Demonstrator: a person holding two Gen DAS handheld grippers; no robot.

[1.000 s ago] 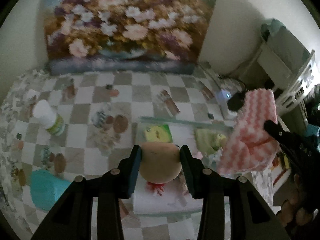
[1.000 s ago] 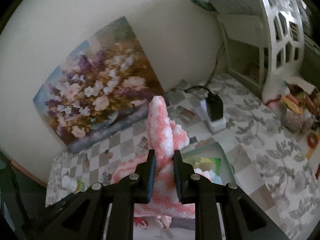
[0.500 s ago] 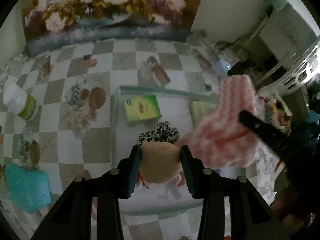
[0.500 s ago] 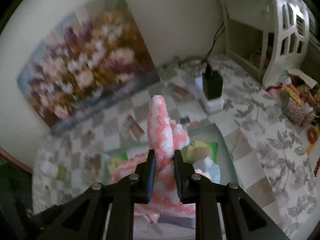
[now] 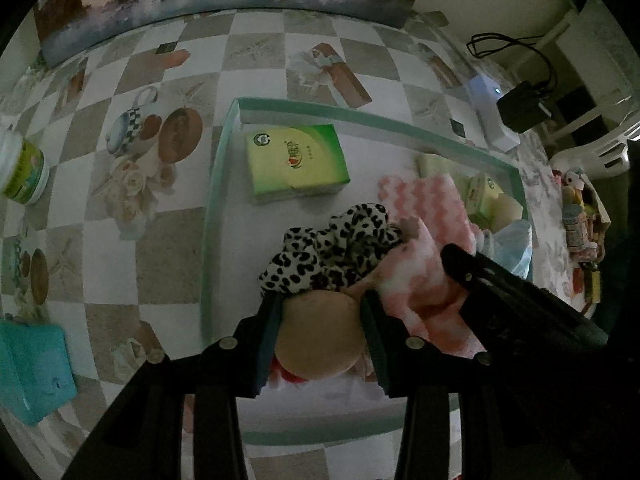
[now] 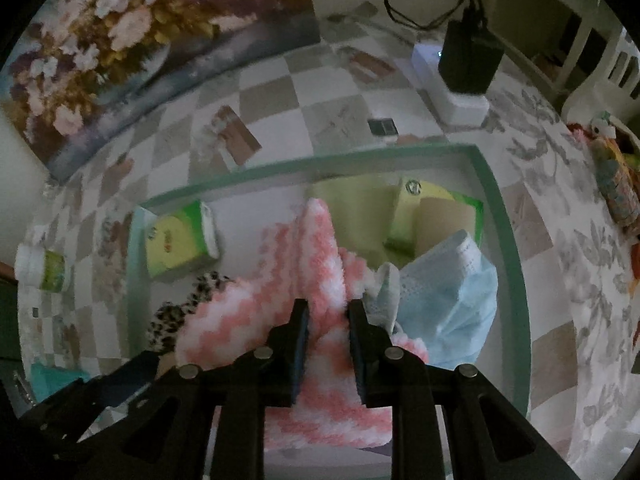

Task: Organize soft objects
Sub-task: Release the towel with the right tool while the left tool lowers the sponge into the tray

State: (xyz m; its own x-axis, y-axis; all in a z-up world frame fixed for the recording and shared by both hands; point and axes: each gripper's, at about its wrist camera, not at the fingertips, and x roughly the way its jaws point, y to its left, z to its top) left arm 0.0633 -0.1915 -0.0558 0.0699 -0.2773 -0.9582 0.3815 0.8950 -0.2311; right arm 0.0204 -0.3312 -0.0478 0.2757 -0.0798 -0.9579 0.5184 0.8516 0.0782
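Observation:
A green-rimmed tray (image 5: 212, 184) lies on the checkered tablecloth and also shows in the right wrist view (image 6: 504, 240). My left gripper (image 5: 320, 312) is shut on a tan round soft pad (image 5: 320, 336) low over the tray's near side. A leopard-print scrunchie (image 5: 332, 248) lies just beyond it. My right gripper (image 6: 328, 316) is shut on a pink-and-white zigzag cloth (image 6: 316, 256), which rests in the tray and also shows in the left wrist view (image 5: 424, 208). A blue face mask (image 6: 452, 296) lies to its right.
Green tissue packs (image 5: 296, 162) (image 6: 180, 240) and a second pack (image 6: 432, 216) lie in the tray. A white bottle (image 5: 20, 172), a teal box (image 5: 32, 372), a power strip with black adapter (image 6: 464, 64) and a flower painting (image 6: 140, 40) surround it.
Both grippers have come down toward the tray. The pink cloth went from hanging in the air to lying in the tray. The tan pad sank lower, near the scrunchie.

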